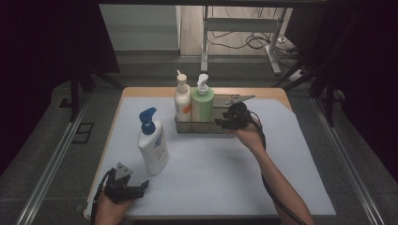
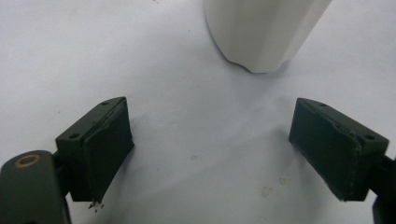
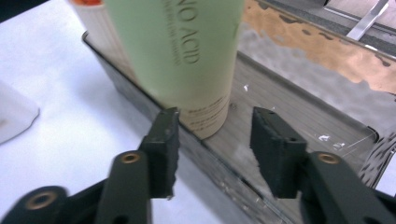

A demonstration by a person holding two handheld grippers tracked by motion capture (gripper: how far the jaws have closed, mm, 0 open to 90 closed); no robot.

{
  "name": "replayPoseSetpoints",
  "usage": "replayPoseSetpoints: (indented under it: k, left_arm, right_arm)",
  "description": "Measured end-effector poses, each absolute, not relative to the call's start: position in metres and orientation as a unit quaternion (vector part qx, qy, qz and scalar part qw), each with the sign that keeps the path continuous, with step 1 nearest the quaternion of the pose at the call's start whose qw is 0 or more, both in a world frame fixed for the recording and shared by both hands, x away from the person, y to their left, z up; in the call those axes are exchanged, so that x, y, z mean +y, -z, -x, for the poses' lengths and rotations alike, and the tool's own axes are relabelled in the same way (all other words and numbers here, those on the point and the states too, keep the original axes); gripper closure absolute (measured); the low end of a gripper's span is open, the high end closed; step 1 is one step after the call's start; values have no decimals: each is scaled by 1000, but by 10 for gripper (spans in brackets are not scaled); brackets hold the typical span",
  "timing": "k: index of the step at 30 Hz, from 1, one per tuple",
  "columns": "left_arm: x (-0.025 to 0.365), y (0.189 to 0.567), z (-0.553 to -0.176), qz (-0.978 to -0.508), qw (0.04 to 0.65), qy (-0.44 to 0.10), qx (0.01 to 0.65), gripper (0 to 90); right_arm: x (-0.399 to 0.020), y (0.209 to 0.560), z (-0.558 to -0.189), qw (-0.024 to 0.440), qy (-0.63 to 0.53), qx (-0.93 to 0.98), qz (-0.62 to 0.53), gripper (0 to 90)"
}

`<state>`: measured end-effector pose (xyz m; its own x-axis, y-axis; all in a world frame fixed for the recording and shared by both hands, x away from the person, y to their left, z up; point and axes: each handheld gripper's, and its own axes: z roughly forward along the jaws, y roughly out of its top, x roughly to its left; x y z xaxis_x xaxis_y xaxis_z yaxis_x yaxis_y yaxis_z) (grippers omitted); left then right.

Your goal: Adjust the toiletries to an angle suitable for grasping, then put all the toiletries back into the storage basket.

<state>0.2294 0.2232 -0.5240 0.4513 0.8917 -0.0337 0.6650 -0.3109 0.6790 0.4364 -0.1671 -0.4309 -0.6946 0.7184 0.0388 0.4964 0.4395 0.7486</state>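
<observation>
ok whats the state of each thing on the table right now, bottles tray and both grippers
green pump bottle: upright in the tray, free of the jaws
white bottle with orange label: upright in the tray, beside the green one
metal tray: on the table, right half empty
white bottle with blue pump: upright on the table, outside the tray
left gripper: open, empty
right gripper: open, empty, at the tray's edge

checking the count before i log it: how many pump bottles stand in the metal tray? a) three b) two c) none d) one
b: the orange-labelled white bottle and the green bottle stand in the metal tray, while the blue-pump bottle stands outside it on the table.
</observation>
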Motion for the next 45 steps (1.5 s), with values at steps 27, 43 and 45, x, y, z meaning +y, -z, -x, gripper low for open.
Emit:
replayPoseSetpoints:
  k: [27, 43, 45]
  left_arm:
    - [223, 524, -230, -790, 319, -177, 493, 126]
    - [224, 523, -230, -789, 320, -177, 494, 137]
    - [224, 523, -230, -789, 320, -177, 494, 139]
  right_arm:
    - [-182, 421, -386, 147, -386, 851, -325, 231]
    - [-203, 426, -354, 146, -385, 852, -323, 144]
    - [-206, 427, -351, 150, -382, 852, -324, 140]
